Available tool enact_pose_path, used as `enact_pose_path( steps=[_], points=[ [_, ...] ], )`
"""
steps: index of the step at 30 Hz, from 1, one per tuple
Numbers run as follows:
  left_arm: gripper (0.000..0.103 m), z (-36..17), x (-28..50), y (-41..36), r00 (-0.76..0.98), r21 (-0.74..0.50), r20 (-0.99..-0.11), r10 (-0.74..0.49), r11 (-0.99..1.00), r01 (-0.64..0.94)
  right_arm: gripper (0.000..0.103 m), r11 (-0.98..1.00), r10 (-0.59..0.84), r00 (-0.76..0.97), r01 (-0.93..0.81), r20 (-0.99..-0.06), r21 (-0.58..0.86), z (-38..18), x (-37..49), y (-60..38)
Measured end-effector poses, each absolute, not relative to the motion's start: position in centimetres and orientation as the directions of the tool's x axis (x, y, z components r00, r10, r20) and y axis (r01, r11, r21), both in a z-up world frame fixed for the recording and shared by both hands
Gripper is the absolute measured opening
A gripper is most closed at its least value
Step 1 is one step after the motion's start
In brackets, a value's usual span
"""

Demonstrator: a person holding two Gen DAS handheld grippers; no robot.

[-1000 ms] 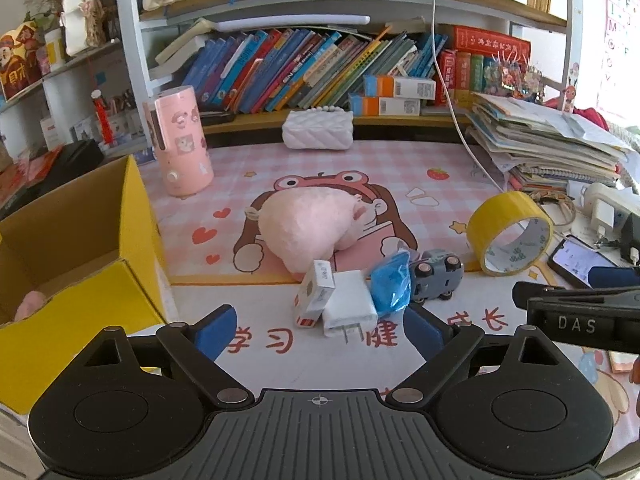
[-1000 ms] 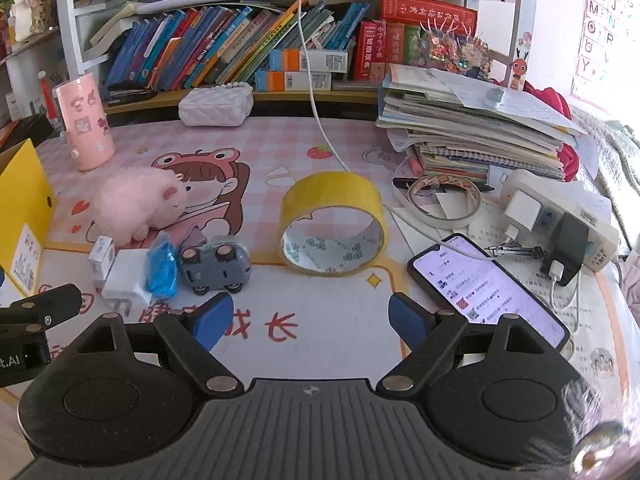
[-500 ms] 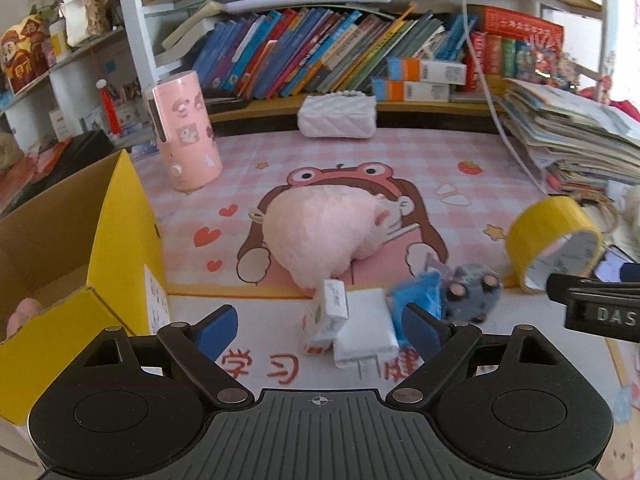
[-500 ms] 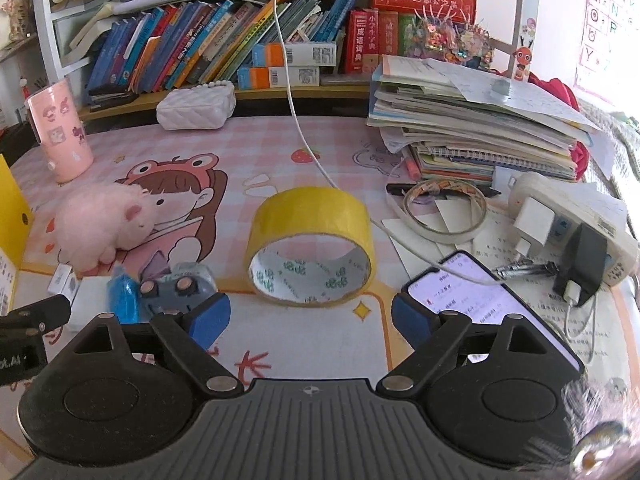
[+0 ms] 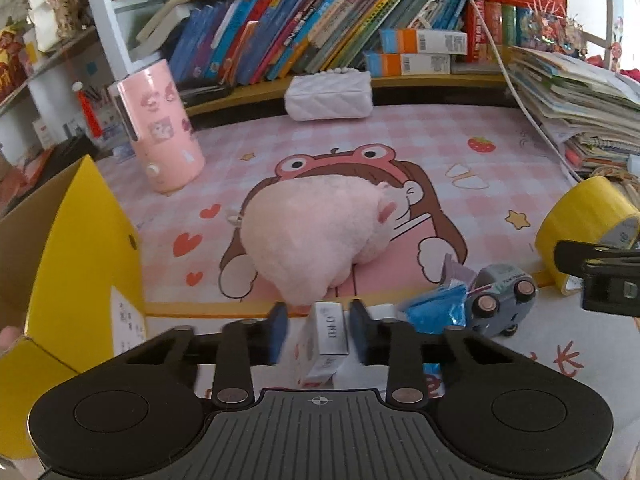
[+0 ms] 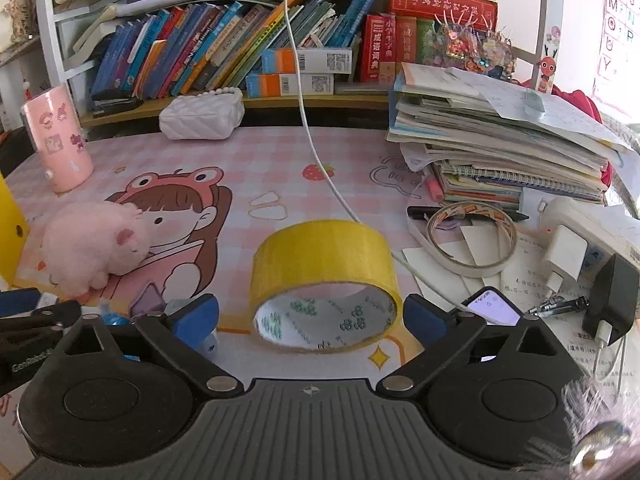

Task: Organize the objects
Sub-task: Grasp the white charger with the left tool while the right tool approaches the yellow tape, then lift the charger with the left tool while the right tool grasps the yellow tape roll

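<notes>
My left gripper (image 5: 318,332) is closing around a small white carton (image 5: 328,332) that stands in front of the pink plush toy (image 5: 316,232). A narrow gap still shows at the left pad, and the fingers (image 5: 276,332) are blurred. A blue packet (image 5: 434,308) and a grey toy car (image 5: 500,300) lie just to its right. My right gripper (image 6: 310,314) is opening wide, its blue pads on either side of the yellow tape roll (image 6: 324,256) without touching it. One of its fingers (image 5: 600,276) shows in the left wrist view, beside the roll (image 5: 584,216).
An open yellow cardboard box (image 5: 80,240) stands at the left. A pink cylinder (image 5: 160,128) and a white quilted pouch (image 5: 328,96) sit at the back under the bookshelf. On the right are a paper stack (image 6: 500,152), a thin tape ring (image 6: 468,240), a phone (image 6: 492,308) and a power strip (image 6: 580,240).
The left gripper moved forward and down to the white carton and its jaws narrowed around it. The right gripper advanced to the yellow tape roll and its jaws widened.
</notes>
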State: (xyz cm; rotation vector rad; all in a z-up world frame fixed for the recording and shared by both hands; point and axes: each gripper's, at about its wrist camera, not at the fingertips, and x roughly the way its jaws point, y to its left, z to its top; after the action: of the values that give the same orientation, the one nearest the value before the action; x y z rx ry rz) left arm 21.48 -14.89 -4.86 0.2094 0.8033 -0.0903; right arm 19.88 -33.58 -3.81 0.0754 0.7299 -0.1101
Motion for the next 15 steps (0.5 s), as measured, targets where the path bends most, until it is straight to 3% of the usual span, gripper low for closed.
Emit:
enact_pose_path(
  steps=[3, 15],
  points=[
    [0.018, -4.8, 21.5, -14.6, 0.683, 0.136, -0.731, -0.005, 0.979, 0.153, 0.102, 0.991, -0.090, 0.734, 0.136, -0.673, 0.016, -4.2, 20.6, -33.6],
    [0.015, -5.5, 21.7, -12.9, 0.647, 0.098, -0.763, 0.000, 0.988, 0.116, 0.103, 0.987, -0.110, 0.702, 0.163, -0.704, 0.007, -6.0, 22.6, -33.8]
  ],
)
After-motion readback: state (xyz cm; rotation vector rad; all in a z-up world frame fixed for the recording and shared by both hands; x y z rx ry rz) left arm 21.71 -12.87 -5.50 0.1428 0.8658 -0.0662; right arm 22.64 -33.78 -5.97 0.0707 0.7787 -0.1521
